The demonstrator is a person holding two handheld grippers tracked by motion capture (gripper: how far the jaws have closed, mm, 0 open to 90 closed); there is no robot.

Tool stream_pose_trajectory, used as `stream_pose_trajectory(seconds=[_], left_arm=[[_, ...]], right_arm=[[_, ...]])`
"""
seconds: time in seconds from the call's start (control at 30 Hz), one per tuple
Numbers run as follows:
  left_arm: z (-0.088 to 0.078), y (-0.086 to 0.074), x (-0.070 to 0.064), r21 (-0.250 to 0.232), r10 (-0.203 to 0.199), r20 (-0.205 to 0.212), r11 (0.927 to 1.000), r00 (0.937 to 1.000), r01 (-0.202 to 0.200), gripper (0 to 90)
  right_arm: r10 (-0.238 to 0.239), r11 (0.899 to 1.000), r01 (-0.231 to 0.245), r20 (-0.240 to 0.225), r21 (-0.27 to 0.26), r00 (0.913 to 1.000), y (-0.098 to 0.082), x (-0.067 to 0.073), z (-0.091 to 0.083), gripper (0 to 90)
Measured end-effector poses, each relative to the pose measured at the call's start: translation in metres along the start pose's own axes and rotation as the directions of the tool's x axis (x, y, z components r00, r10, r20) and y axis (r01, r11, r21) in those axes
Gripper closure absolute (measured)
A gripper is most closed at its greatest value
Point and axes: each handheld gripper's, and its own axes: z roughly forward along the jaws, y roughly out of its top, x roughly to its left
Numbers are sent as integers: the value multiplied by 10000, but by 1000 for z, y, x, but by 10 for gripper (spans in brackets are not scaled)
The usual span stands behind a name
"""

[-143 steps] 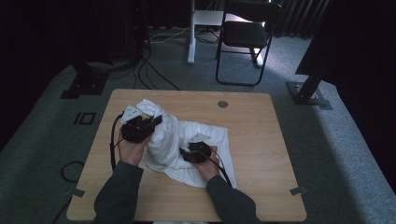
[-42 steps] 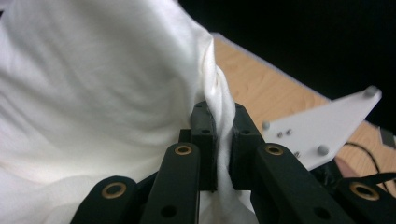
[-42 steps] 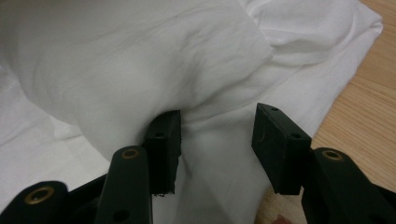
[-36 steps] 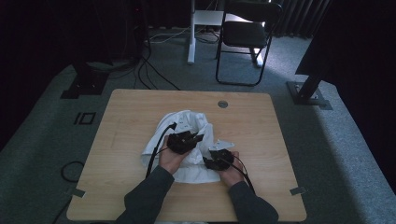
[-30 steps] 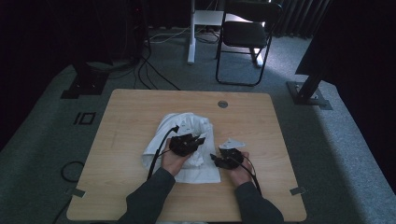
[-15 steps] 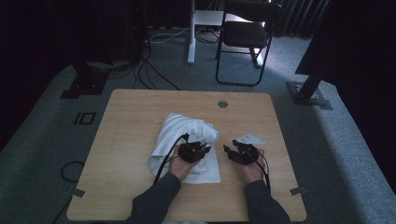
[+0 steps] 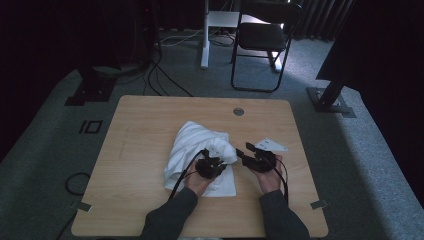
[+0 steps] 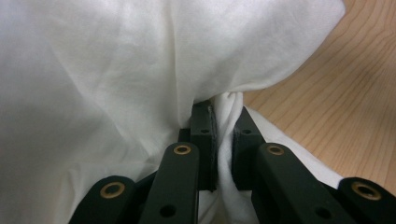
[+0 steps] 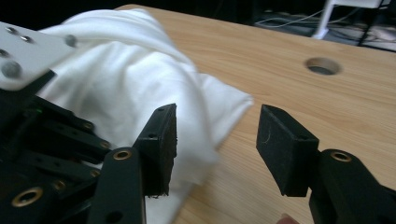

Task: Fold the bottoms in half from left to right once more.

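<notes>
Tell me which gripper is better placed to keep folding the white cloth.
Probably left: the left gripper is shut on the white cloth, while the right gripper is open beside it, holding nothing.

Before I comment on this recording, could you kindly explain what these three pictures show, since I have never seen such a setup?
A person sits at a light wooden table with a black two-jaw hand-held gripper in each hand. The high view looks down from above the person. The other two pictures come from small cameras riding on each gripper, looking along its jaws. On the table lies a crumpled white cloth. The left hand-held gripper is shut on a bunched fold of that cloth. The right hand-held gripper is open beside the cloth and holds nothing. A round cable hole sits near the table's far edge.
</notes>
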Motion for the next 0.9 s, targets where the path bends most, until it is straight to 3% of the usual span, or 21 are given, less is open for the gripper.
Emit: stream_pose_trajectory(seconds=[0.07,0.13,0.17,0.2,0.23,0.3,0.37,0.4,0.5,0.57,0.6,0.67,0.7,0.77,0.9], left_arm=[[-1,0,-1,-18,-14,-23,10000,10000,14,826],[-3,1,-1,-62,-37,63,10000,10000,37,806],[-3,1,-1,-62,-37,63,10000,10000,37,790],[-7,0,-1,-133,-88,270,9999,9996,92,790],[-10,1,-1,-154,-141,332,9998,9993,147,731],[-17,2,-5,-187,32,279,9998,9996,-27,693],[-21,3,-8,-259,173,288,9995,9994,-166,654],[-35,9,-15,-473,492,340,9977,9982,-475,654],[-62,21,-21,-1158,993,368,9888,9944,-945,615],[-70,25,-20,-1396,1040,326,9853,9940,-985,606],[-94,37,-12,-1982,1069,65,9747,9942,-1035,606],[-112,46,4,-2380,852,-436,9668,9954,-932,603],[-118,48,15,-2436,686,-699,9662,9952,-837,601],[-126,51,39,-2499,173,-1167,9672,9930,-462,605],[-122,47,85,-1941,-625,-2008,9807,9776,229,641]], right_arm=[[-151,9994,156,-153,315,9998,2,3,12,468],[-257,9964,273,-201,807,9995,1,5,26,541],[-257,9964,273,-201,807,9995,1,5,26,541],[-238,9944,263,-252,1025,9994,0,5,33,618],[-240,9892,264,-189,1440,9995,-1,4,43,722],[-275,9851,282,-68,1697,9996,-2,1,50,776],[-224,9835,219,5,1794,9997,-3,0,53,785],[-220,9816,205,58,1896,9997,-3,-2,56,790],[-376,9760,290,359,2158,9986,-3,-5,65,802],[-460,9741,347,456,2233,9979,-4,-6,68,803],[-486,9730,363,489,2279,9976,-4,-7,70,804],[-484,9697,316,639,2423,9968,-4,-9,77,804],[-526,9691,339,704,2442,9961,-4,-9,79,804],[-570,9672,356,783,2515,9953,-3,-10,82,805],[-719,9655,444,990,2564,9925,1,-12,88,806]])
